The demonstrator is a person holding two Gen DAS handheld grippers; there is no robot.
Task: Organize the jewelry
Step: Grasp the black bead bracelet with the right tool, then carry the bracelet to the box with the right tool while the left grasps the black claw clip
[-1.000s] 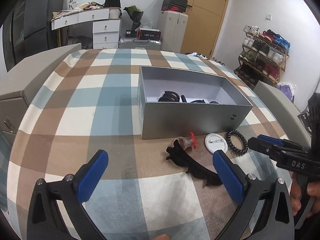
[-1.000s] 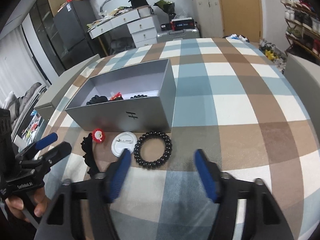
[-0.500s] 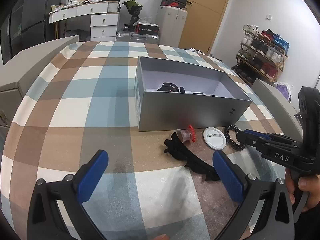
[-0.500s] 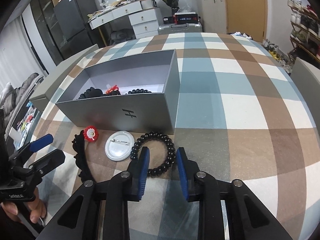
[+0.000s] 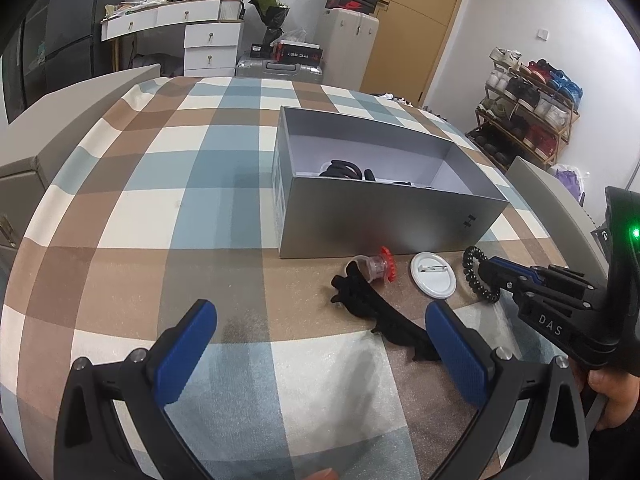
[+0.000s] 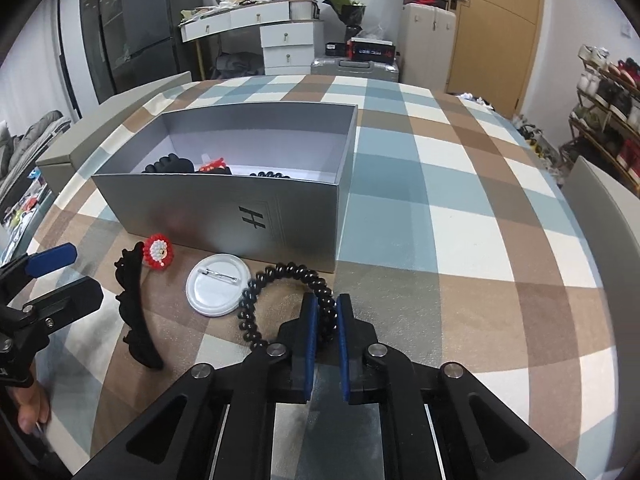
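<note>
A black bead bracelet (image 6: 260, 292) lies on the checked tablecloth in front of a grey open box (image 6: 224, 208). My right gripper (image 6: 325, 316) is shut on the bracelet's right side; it also shows in the left wrist view (image 5: 490, 270) with the bracelet (image 5: 472, 276). A white round badge (image 6: 218, 290), a red and white bead ring (image 6: 159, 251) and a black hair clip (image 6: 134, 308) lie to the left. My left gripper (image 5: 320, 344) is open and empty, above the cloth near the clip (image 5: 380, 316).
The box (image 5: 380, 216) holds several dark pieces and a red one (image 6: 212, 166). Grey chair backs stand at the table's left (image 5: 24, 140) and right (image 5: 552, 196) sides. A shoe rack (image 5: 528, 116) and drawers (image 5: 208, 46) stand behind.
My right gripper moved forward and down to the bracelet and its fingers closed from wide open onto the beads. My left gripper stayed open, drifting slightly.
</note>
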